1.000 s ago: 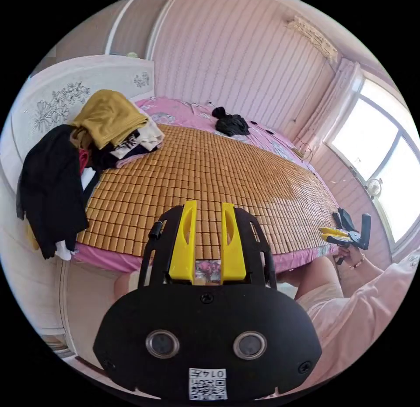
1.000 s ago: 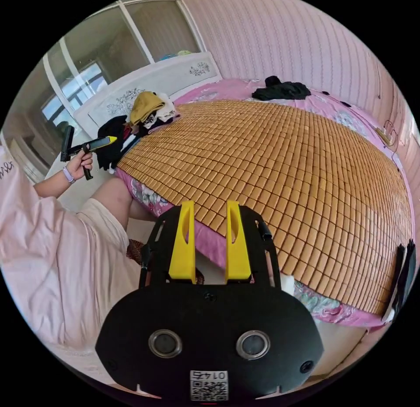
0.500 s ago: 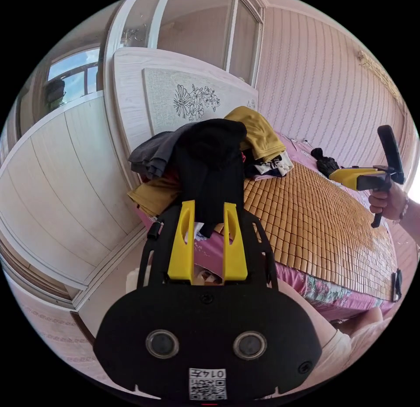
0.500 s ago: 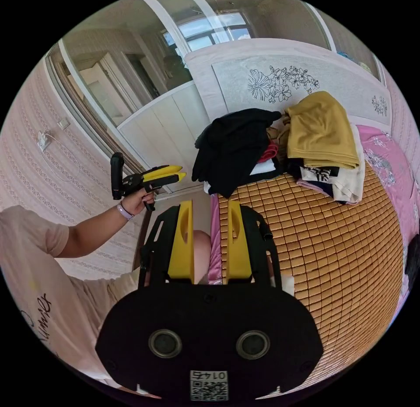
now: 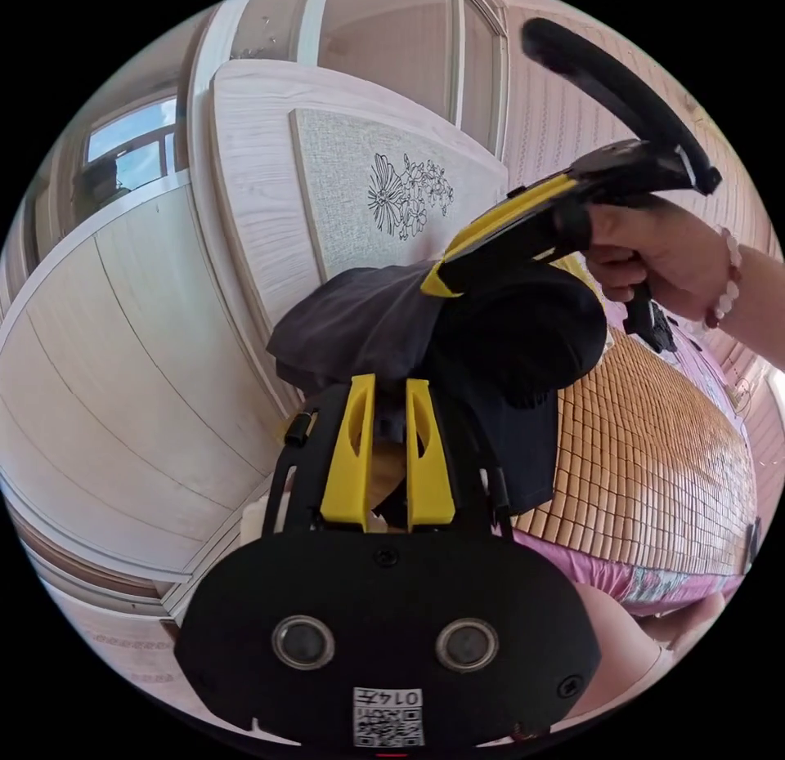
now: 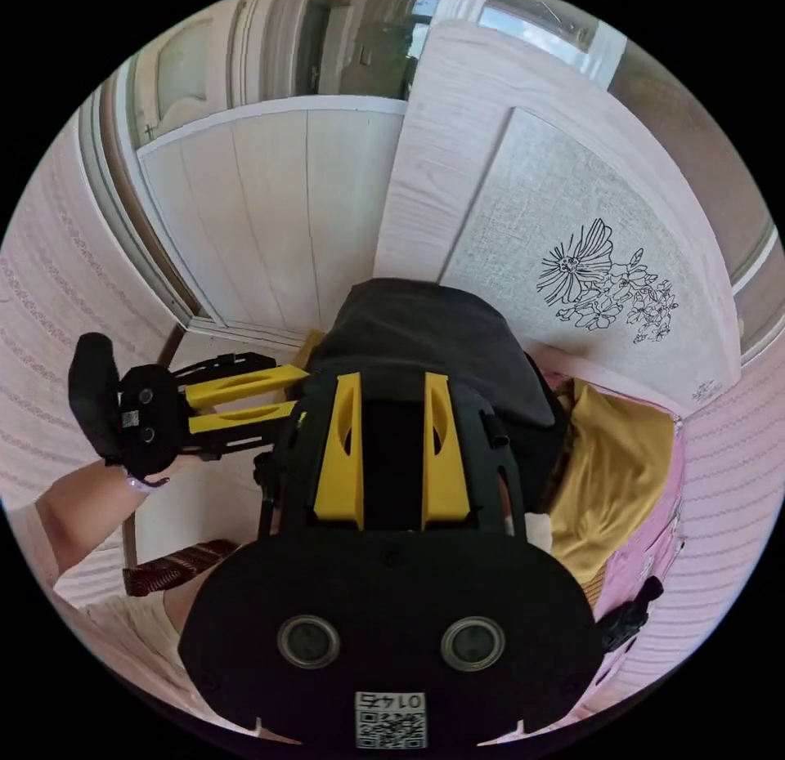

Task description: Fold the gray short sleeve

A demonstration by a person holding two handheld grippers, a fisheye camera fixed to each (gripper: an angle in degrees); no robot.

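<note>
Stage: the very start, as I judge it; no fold is made, and the garment is not yet pulled out of the heap.
Gray short sleeve: the gray short sleeve lies on top of the clothes pile, centre of the left gripper view, just above that view's own jaws; in the right gripper view it sits mid-frame, below the headboard.
Clothes pile: a black garment lies against the gray one on its right in the left gripper view; a mustard garment shows at the right of the right gripper view.
Left gripper: the left gripper has its jaws parted by a narrow gap, tips at the lower edge of the gray cloth; whether they pinch any of it I cannot tell.
Right gripper: the right gripper has its jaws apart with dark cloth between them; contact cannot be judged. In the left gripper view it comes in from the upper right, tip at the top of the pile.
Bed mat: the woven bed mat at the right of the left gripper view lies bare.
Left to do: grasp the gray piece, carry it onto the mat, spread it flat, fold it.
</note>
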